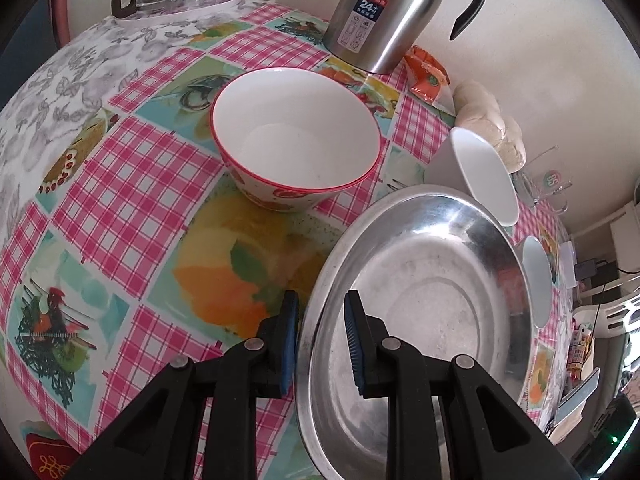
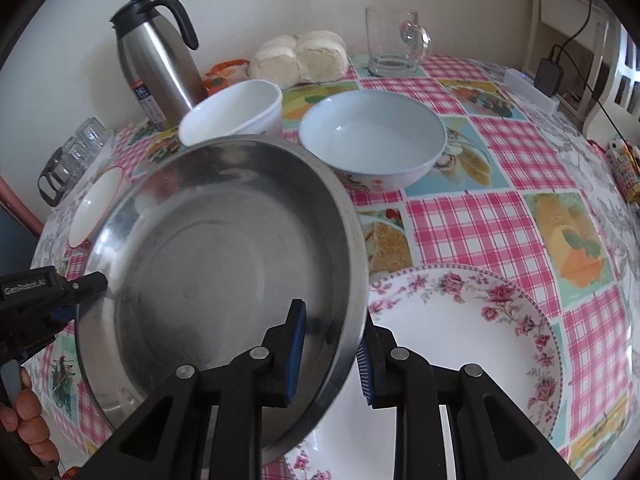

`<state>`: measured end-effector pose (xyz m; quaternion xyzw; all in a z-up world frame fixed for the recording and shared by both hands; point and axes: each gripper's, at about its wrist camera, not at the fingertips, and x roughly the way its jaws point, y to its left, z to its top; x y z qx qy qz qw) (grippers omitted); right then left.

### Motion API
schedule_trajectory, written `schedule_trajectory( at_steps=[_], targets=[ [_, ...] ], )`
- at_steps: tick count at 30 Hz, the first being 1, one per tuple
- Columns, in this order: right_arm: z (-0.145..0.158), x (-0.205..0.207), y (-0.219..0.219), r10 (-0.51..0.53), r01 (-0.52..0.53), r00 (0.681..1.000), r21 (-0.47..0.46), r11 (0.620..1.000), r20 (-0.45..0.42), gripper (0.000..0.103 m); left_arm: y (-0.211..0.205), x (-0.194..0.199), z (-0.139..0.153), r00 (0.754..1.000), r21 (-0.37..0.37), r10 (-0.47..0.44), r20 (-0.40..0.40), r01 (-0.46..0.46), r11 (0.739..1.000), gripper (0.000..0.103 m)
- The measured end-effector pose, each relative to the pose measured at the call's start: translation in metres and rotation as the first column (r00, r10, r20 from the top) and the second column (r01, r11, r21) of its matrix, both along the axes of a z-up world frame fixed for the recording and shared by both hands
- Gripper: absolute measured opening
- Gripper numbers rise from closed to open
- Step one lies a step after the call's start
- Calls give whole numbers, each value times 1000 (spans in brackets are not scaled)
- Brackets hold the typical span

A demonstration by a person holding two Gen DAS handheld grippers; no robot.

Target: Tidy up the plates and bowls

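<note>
Gripping the steel basin [image 2: 224, 248] from opposite sides, both grippers have its rim between their blue pads; left gripper [image 1: 322, 344] is narrowed to a small gap, rim wall running up between the two fingers, one pad outside over the tablecloth [image 1: 120, 200], the other inside the basin; right gripper [image 2: 332, 354] likewise nearly closed, rim edge passing between its pads, left pad inside, right pad outside; pads look pressed on the metal in both views; basin sits tilted in the right wrist view, its far edge overlapping the white cup [image 2: 236, 114]; floral plate [image 2: 460, 360] lies just right of and under the right jaws, partly covered by the basin; pale blue bowl [image 2: 374, 136] ahead of the right jaws, beyond the basin rim, apart from it; red-rimmed bowl [image 1: 296, 148] ahead of the left jaws, slightly left, clear of the basin; steel thermos [image 1: 384, 12] farther ahead; a hand [image 2: 28, 420] shows at the lower left in the right wrist view, holding the left gripper's handle.
</note>
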<state>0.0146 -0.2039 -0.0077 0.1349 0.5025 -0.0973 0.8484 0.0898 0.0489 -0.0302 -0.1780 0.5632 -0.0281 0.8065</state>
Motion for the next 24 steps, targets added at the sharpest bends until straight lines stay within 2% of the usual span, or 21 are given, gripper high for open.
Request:
schedule_trajectory(
  at_steps=[9,16,24],
  targets=[
    [6,-4,-1,-10,10,1000,-13,1000,15,27,9,2,-5,999,-33,34,-22,-35,999,24],
    [10,-3,9,20,-18,1000,-63,998,23,27,12,4,-2,999,-40,42,-8,-42,998,24],
    [9,1,17,36,-33,999,-70,997,34,31,15,6,-1,999,-55,42,3,-42,998,24]
  ],
)
